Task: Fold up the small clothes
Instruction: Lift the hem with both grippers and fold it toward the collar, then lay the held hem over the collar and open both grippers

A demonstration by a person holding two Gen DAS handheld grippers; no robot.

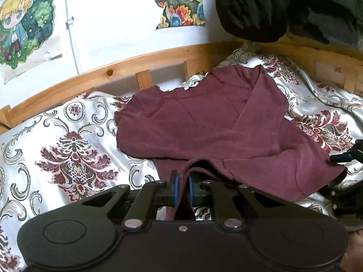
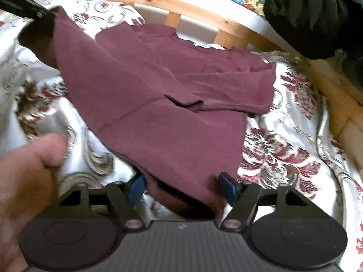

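A small maroon shirt [image 1: 204, 122] lies on the patterned bedspread [image 1: 68, 149], its neckline toward the wooden bed rail and one sleeve folded over the body. My left gripper [image 1: 183, 187] is shut on the shirt's near hem, which bunches up between the blue pads. In the right wrist view the same shirt [image 2: 158, 104] is partly lifted. My right gripper [image 2: 185, 188] is open, its blue pads [image 2: 228, 187] wide apart with the shirt's lower corner draped between them. The left gripper [image 2: 34, 11] shows at the far left corner of the shirt, and the right gripper's tip [image 1: 344, 156] shows at its right edge.
A wooden bed rail [image 1: 136, 68] runs behind the bed against a white wall with posters [image 1: 25, 22]. A dark bundle of clothing [image 1: 261, 9] sits at the far right. A person's hand [image 2: 25, 170] shows at the left of the right wrist view.
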